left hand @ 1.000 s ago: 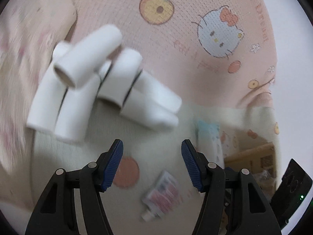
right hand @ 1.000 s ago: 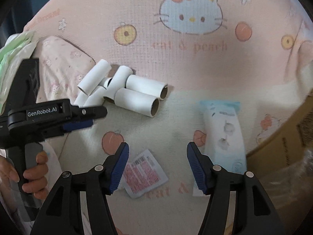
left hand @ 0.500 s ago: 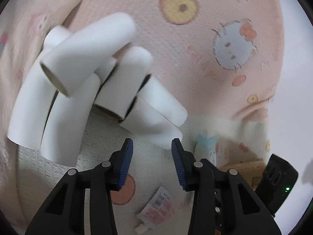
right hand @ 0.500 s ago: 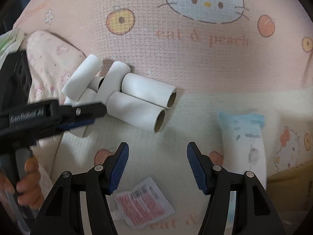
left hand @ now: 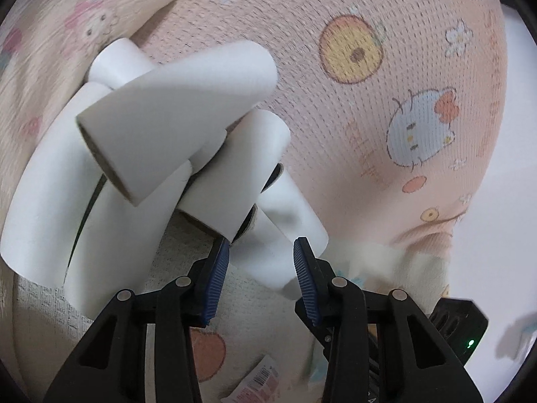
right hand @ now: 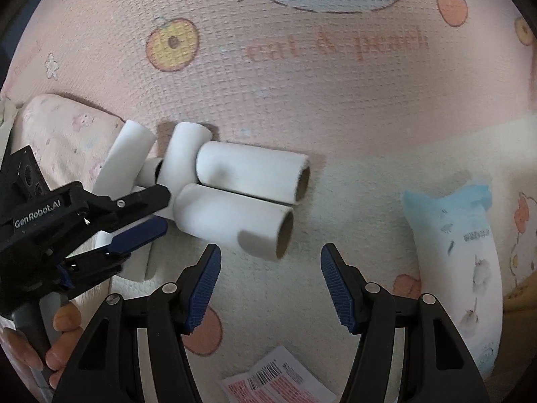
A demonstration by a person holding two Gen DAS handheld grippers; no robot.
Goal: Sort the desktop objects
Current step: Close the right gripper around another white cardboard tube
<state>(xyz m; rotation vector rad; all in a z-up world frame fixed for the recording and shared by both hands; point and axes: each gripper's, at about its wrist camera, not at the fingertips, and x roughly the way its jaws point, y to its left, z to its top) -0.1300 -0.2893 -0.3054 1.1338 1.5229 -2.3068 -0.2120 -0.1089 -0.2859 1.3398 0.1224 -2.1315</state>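
As the left hand-held gripper (left hand: 261, 248) has narrowed and closed in on the cardboard tubes (left hand: 174, 154) upper left, a grasp looks imminent; nothing is gripped yet, and the right hand-held gripper (right hand: 270, 256) stays released.

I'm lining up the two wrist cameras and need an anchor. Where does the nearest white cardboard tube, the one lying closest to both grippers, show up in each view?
Left wrist: nearest tube at lower centre, its end between the left gripper's open jaws.
Right wrist: same tube left of centre, just beyond the open right gripper.
Shared landmark: yellow peach print on the pink mat.
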